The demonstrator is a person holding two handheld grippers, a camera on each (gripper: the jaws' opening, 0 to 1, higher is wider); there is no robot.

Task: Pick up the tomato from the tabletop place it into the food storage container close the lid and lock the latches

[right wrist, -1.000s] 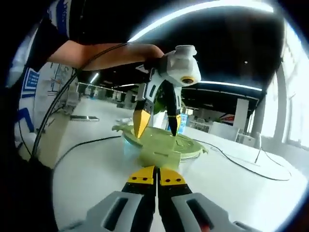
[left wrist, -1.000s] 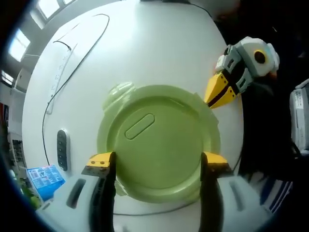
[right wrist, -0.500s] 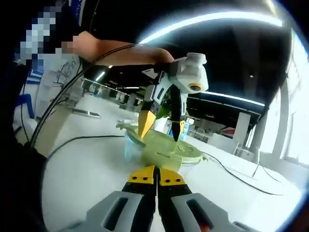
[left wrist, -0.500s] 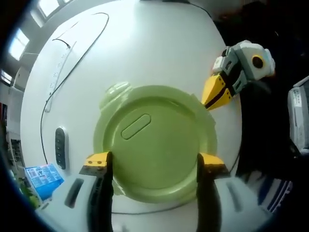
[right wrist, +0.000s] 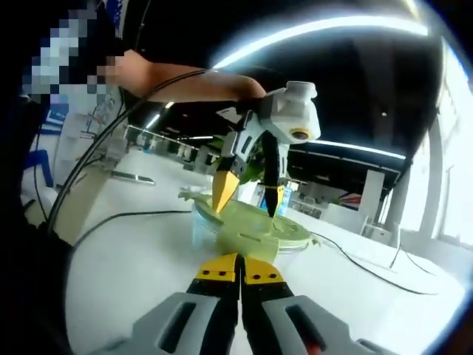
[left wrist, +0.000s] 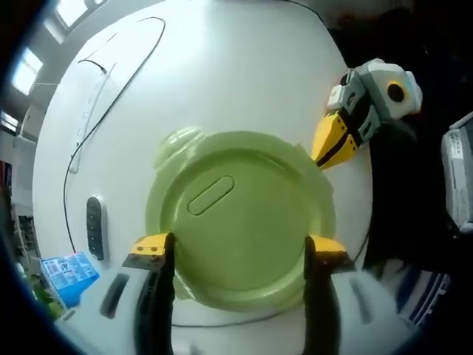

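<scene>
Left gripper view: left gripper (left wrist: 240, 253) open above green lid (left wrist: 240, 222).
Right gripper view: right gripper (right wrist: 239, 268) closed, beside container (right wrist: 244, 233).

Each hand-held gripper (left wrist: 235, 249) has a grey-white body, black jaws and yellow tips (wedge-shaped). A black cable (right wrist: 111, 126) trails along the person's bare forearm (right wrist: 181, 80).

bright ceiling strips | white tabletop (left wrist: 244, 81) glare | fisheye-warped edges

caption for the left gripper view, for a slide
Left gripper open above the green lid on the white table, right gripper shut at the lid's edge.
</scene>
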